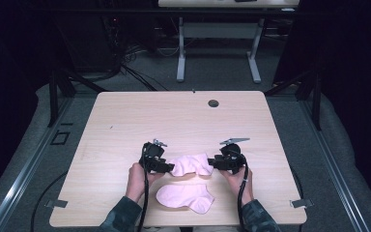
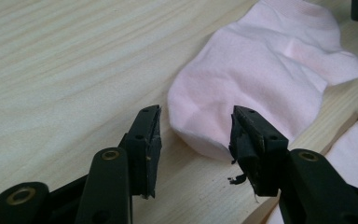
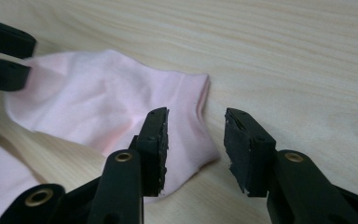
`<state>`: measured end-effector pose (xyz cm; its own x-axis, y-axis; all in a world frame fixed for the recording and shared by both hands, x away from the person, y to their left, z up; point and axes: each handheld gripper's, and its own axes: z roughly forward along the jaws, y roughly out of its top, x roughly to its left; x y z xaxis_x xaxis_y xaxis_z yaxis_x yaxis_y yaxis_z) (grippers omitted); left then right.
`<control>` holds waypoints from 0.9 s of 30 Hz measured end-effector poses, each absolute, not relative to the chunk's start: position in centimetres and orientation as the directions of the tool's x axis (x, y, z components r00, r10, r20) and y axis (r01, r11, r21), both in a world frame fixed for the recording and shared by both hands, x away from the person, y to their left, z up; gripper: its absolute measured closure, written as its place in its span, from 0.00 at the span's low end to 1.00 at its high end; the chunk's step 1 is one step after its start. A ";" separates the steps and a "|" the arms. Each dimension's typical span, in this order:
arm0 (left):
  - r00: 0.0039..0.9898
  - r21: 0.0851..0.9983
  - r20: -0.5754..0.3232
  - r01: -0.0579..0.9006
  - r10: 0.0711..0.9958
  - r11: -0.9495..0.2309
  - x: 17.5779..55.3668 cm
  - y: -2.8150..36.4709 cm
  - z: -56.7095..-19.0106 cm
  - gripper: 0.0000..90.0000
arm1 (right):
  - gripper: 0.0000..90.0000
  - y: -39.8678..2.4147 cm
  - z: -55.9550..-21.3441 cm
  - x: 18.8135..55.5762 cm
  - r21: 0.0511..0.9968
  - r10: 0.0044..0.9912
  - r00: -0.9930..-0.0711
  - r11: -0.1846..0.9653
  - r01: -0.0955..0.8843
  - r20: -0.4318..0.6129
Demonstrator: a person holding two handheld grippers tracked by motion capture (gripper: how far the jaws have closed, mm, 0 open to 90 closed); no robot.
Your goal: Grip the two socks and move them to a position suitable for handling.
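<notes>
Flanking sock: we see the far pink sock (image 1: 190, 164) lower centre of the high view, flat on the table (image 1: 125, 121)
Left gripper (image 2: 196, 135): spread — toe end between
Right gripper (image 3: 196, 140): spread — cuff end between, unpinched
Near pink sock (image 1: 184, 197): below, apart

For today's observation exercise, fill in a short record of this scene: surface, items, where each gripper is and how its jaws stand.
surface: light wooden table
items: two pink socks, lying apart
far sock: flat between the two grippers
near sock: flat, closer to the person, untouched
left gripper: at the far sock's toe end, jaws apart, pads not pressing
right gripper: at the far sock's cuff end, jaws apart, not gripping
</notes>
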<state>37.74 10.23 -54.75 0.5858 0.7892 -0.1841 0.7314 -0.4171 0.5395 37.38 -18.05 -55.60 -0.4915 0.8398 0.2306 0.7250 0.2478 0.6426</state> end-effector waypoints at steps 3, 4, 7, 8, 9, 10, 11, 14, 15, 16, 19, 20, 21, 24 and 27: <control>0.583 0.525 -0.185 0.739 0.791 -0.422 37.9 10.0 -55.0 0.62 | 0.66 -17.4 -56.1 37.7 0.623 0.838 -0.516 0.309 0.719 0.180; 0.581 0.522 -0.172 0.739 0.795 -0.427 37.8 9.9 -55.0 0.64 | 0.67 -17.2 -56.2 37.8 0.620 0.835 -0.524 0.324 0.714 0.167; 0.587 0.511 -0.156 0.736 0.794 -0.444 37.8 9.6 -55.2 0.71 | 0.74 -16.6 -56.6 37.8 0.613 0.825 -0.552 0.376 0.695 0.121; 0.595 0.507 -0.137 0.729 0.792 -0.460 37.9 9.5 -55.3 0.75 | 0.77 -16.4 -56.6 37.7 0.608 0.821 -0.559 0.385 0.694 0.118; 0.597 0.503 -0.137 0.729 0.790 -0.464 37.9 9.4 -55.5 0.78 | 0.81 -16.3 -56.6 37.6 0.602 0.821 -0.563 0.401 0.690 0.099; 0.598 0.500 -0.129 0.728 0.791 -0.469 37.9 9.4 -55.6 0.82 | 0.84 -16.1 -56.7 37.5 0.600 0.817 -0.570 0.413 0.685 0.088; 0.599 0.496 -0.109 0.725 0.793 -0.479 37.9 9.3 -55.7 0.86 | 0.87 -16.1 -56.8 37.4 0.607 0.813 -0.575 0.411 0.681 0.094; 0.600 0.508 -0.093 0.714 0.794 -0.481 37.9 9.3 -55.9 0.96 | 0.92 -16.0 -56.8 37.2 0.605 0.807 -0.582 0.414 0.680 0.102; 0.600 0.508 -0.082 0.712 0.796 -0.484 37.8 9.3 -55.9 0.98 | 0.93 -16.1 -56.8 37.1 0.603 0.808 -0.583 0.425 0.675 0.084; 0.601 0.508 -0.082 0.711 0.795 -0.486 37.9 9.3 -55.9 0.99 | 0.93 -16.1 -56.7 37.0 0.602 0.806 -0.585 0.425 0.676 0.088; 0.607 0.513 -0.076 0.704 0.791 -0.491 37.9 9.4 -55.9 0.99 | 0.94 -16.1 -56.8 36.8 0.613 0.809 -0.580 0.409 0.676 0.100; 0.604 0.515 -0.077 0.705 0.793 -0.488 37.9 9.5 -55.9 0.99 | 0.94 -16.1 -56.8 36.7 0.615 0.812 -0.576 0.407 0.676 0.096; 0.606 0.518 -0.069 0.701 0.793 -0.490 37.9 9.5 -55.9 0.99 | 0.94 -16.2 -56.8 36.7 0.610 0.811 -0.577 0.411 0.678 0.095; 0.605 0.523 -0.071 0.700 0.793 -0.486 37.8 9.6 -55.9 0.99 | 0.94 -16.2 -56.9 36.6 0.617 0.813 -0.572 0.395 0.681 0.111; 0.604 0.532 -0.076 0.698 0.793 -0.480 37.9 9.9 -55.9 1.00 | 0.94 -16.2 -56.9 36.6 0.615 0.813 -0.573 0.401 0.679 0.103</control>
<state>37.86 9.87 -55.88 0.6040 0.7933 -0.0760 0.6976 -0.4803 0.5316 36.58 -16.20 -56.85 -0.5734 0.8128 0.1032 0.6792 0.4011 0.6146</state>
